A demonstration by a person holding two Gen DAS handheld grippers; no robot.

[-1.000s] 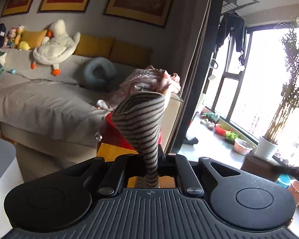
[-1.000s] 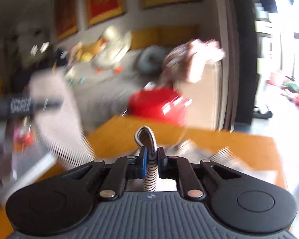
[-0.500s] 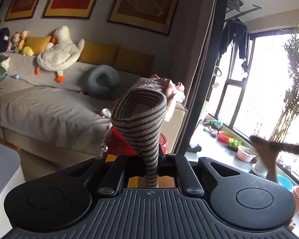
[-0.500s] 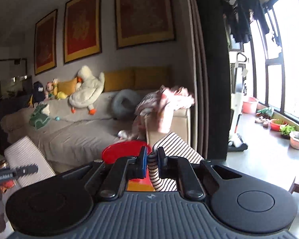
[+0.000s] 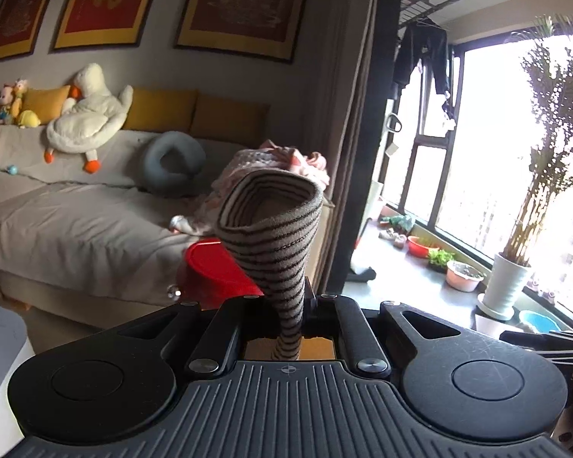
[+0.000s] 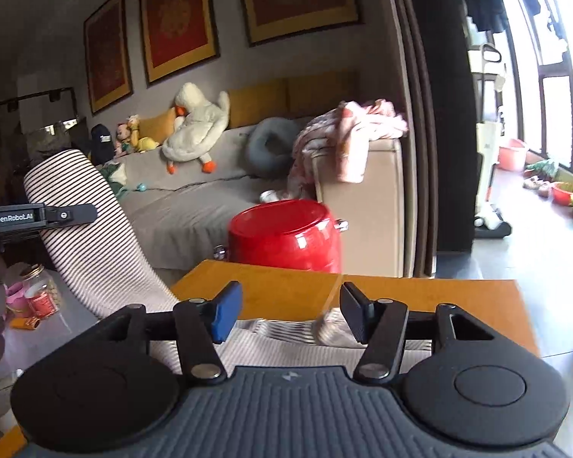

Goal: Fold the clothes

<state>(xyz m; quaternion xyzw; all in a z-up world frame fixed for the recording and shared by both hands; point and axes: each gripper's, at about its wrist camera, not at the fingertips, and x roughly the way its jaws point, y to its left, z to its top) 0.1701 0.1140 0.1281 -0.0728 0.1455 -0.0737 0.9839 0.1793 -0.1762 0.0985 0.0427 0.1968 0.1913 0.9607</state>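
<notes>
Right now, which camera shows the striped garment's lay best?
Right wrist: the striped garment runs from the left gripper down onto the wooden table. Left wrist shows only a bunched fold pinched in the left gripper.

cream garment [image 5: 282, 244] with thin dark stripes, red bin [image 6: 286, 234], orange table [image 6: 439, 297]

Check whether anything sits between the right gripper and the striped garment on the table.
Nothing visible does. The right gripper is opening directly over the striped grey-and-white knit garment, which lies on the orange wooden table just below its fingers. The left gripper holds the garment's other end up.
</notes>
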